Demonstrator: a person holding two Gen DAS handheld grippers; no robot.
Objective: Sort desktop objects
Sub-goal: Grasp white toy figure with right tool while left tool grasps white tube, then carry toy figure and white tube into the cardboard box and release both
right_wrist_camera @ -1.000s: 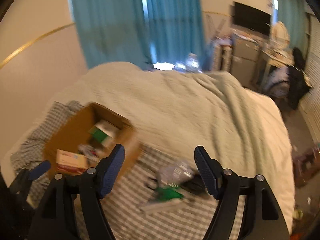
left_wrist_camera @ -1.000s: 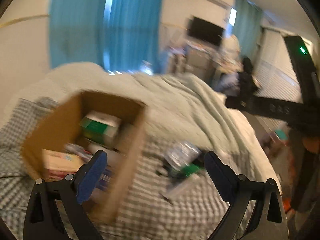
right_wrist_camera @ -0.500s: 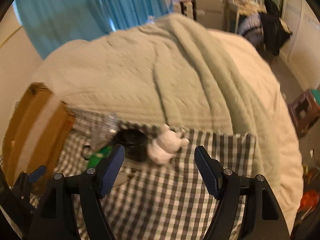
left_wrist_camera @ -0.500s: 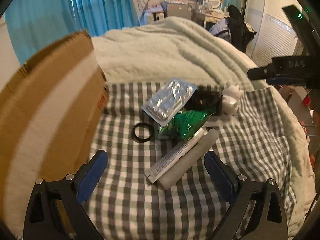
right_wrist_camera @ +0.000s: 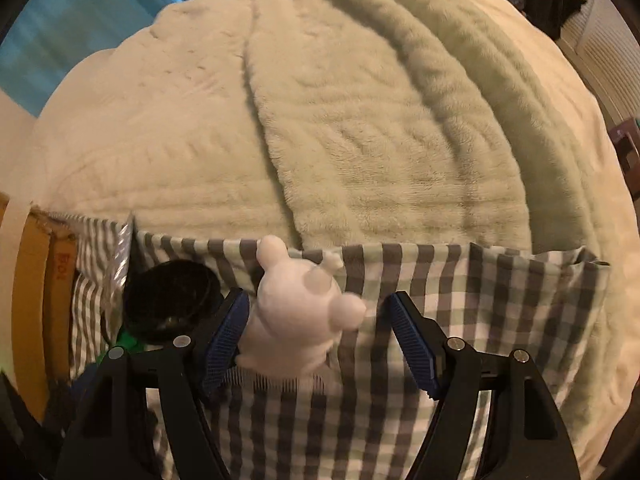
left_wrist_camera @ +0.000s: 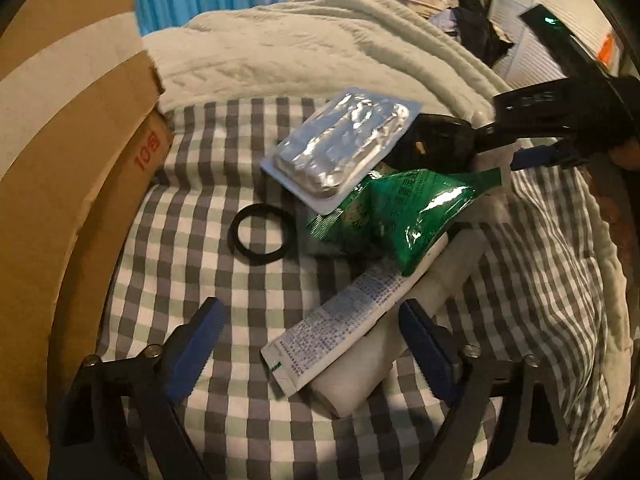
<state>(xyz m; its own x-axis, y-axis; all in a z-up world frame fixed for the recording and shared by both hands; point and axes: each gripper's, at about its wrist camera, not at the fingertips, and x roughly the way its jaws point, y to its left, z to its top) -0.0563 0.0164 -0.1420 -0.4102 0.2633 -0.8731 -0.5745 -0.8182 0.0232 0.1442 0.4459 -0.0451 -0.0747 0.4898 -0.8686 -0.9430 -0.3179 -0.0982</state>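
On the checked cloth [left_wrist_camera: 192,280] lies a heap: a foil blister pack [left_wrist_camera: 344,148], a green packet [left_wrist_camera: 400,216], a black ring [left_wrist_camera: 260,234], a black round case [left_wrist_camera: 436,140], and a white printed tube [left_wrist_camera: 348,316] lying on a white roll [left_wrist_camera: 404,320]. My left gripper [left_wrist_camera: 312,340] hangs low over the tube's crimped end. Its jaws are closing, with tube and roll between them and the pads not pressing. My right gripper [right_wrist_camera: 320,340] straddles a white plush toy [right_wrist_camera: 300,312]. Its jaws are closing too; only the left pad meets the toy.
A tall cardboard box [left_wrist_camera: 60,160] stands against the cloth's left edge; its wall [right_wrist_camera: 32,280] also shows in the right wrist view. A pale fleece blanket [right_wrist_camera: 320,120] covers the bed beyond the cloth. The black case [right_wrist_camera: 172,296] lies just left of the toy.
Both grippers have come down close to the cloth. The left one's jaws have narrowed over the tube. The right one has moved right and now has the plush toy between its fingers.
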